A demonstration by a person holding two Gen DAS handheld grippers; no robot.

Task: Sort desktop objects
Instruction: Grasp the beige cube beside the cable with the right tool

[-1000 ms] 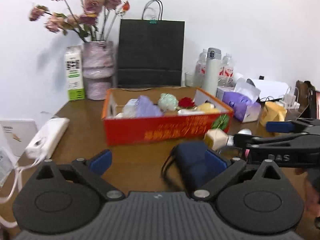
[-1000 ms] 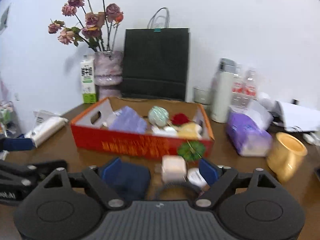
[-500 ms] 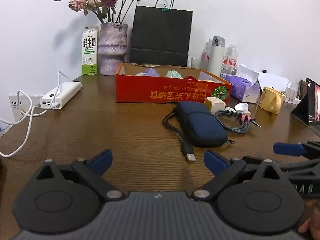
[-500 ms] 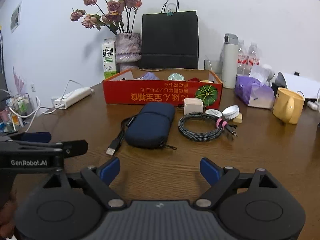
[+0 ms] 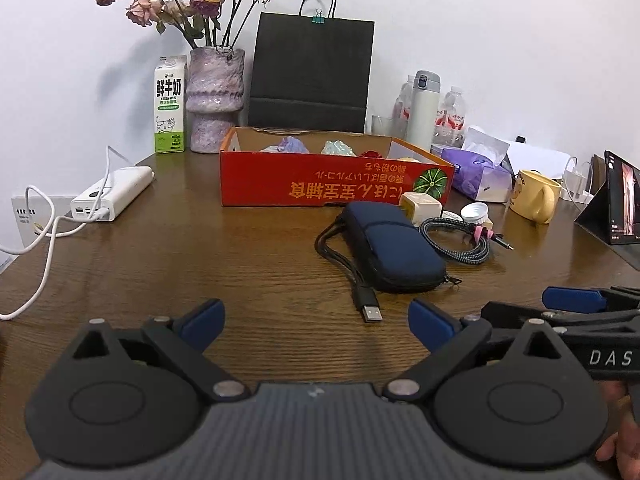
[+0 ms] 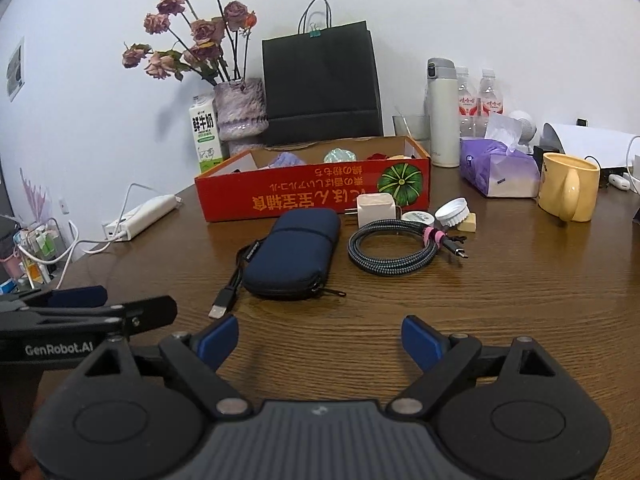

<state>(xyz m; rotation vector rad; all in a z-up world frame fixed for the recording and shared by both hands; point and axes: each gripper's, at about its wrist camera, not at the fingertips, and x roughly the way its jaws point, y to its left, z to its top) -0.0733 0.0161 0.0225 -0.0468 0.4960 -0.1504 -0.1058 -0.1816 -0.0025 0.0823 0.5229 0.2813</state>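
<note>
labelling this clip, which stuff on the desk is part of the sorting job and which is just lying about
Likely to sort:
- pouch
- coiled cable
- white charger
- white cap
- red box, probably the bin

Just lying about:
- mug
- tissue pack
- vase
- milk carton
- black bag
- power bank

Navy pouch (image 5: 394,246) nr red box (image 5: 320,184), jaws wide

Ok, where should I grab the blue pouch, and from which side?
Take the blue pouch across its narrow width at mid-body, coming from above with the right hand-held gripper. It lies flat, long axis running away from you; the black USB cable hugs its left edge, so keep that finger inside the cable.
</note>
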